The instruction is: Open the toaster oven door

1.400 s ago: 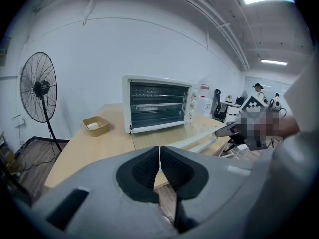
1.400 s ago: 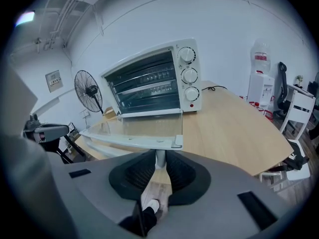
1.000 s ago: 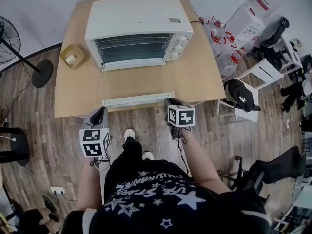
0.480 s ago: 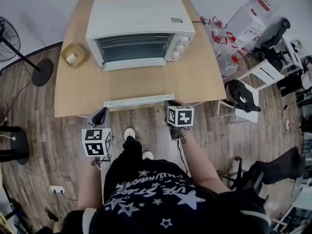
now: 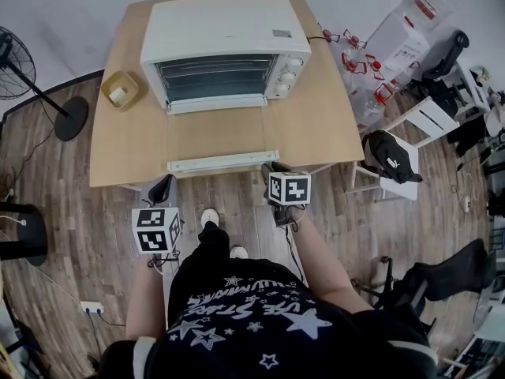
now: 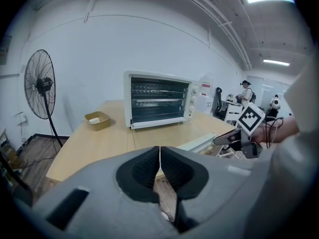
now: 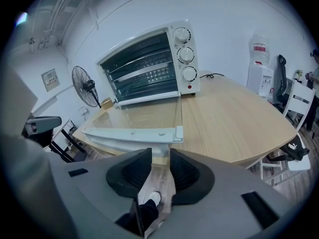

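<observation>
At the upper middle of the head view, the toaster oven (image 5: 225, 46) stands on the far part of the wooden table (image 5: 331, 125), its cavity and wire racks open to view. Its glass door (image 5: 221, 136) lies swung fully down, flat toward the person, with the pale handle bar (image 5: 223, 162) at the table's near edge in the frame's centre. Just right of that bar's end, the right gripper (image 5: 270, 170) points at the handle. In the right gripper view its jaws are opening: the handle's end bracket sits right at the gap between the tips, and the pads do not appear to press on it, so the grip looks released. At the lower left of the head view, the left gripper (image 5: 161, 186) hangs below the table edge, well apart from the door; its own view shows the pads pressed together with nothing between them. Judging from how things lie, the task looks essentially done: the door is already down as far as it seems to go. What remains, at most, is to draw the right gripper clear of the handle.
</observation>
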Action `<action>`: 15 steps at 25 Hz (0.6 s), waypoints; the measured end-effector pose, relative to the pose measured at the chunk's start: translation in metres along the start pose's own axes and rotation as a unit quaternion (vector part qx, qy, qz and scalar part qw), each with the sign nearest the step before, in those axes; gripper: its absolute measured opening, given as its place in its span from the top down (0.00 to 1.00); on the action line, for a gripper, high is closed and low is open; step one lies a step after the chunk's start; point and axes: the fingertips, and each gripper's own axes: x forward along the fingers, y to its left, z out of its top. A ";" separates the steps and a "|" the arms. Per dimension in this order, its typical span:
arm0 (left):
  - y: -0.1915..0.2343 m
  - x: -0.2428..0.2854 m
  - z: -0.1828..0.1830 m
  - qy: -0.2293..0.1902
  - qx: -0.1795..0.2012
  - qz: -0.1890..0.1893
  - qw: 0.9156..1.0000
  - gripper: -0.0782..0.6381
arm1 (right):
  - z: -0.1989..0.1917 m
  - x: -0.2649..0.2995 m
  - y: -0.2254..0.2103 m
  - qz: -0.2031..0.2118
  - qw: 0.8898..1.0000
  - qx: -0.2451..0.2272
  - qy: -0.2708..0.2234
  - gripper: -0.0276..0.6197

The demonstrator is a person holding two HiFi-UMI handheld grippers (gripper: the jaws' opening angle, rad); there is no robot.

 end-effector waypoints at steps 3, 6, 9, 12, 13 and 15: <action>-0.005 -0.010 -0.001 -0.007 -0.001 0.005 1.000 0.86 | -0.003 -0.012 0.001 0.003 1.000 -0.005 -0.008 0.77; -0.014 -0.024 -0.003 -0.015 -0.001 0.012 1.000 0.86 | -0.002 -0.026 0.005 0.012 1.000 -0.012 -0.022 0.78; -0.027 -0.043 -0.007 -0.026 -0.003 0.018 1.000 0.86 | 0.001 -0.045 0.011 0.025 0.999 -0.024 -0.039 0.79; -0.039 -0.063 -0.013 -0.032 -0.004 0.023 0.999 0.86 | 0.006 -0.062 0.020 0.043 0.997 -0.033 -0.061 0.80; -0.043 -0.070 -0.017 -0.033 -0.005 0.024 0.999 0.86 | 0.007 -0.067 0.023 0.049 0.996 -0.034 -0.067 0.81; -0.050 -0.081 -0.025 -0.031 -0.005 0.026 0.999 0.86 | 0.005 -0.076 0.028 0.058 0.995 -0.036 -0.077 0.82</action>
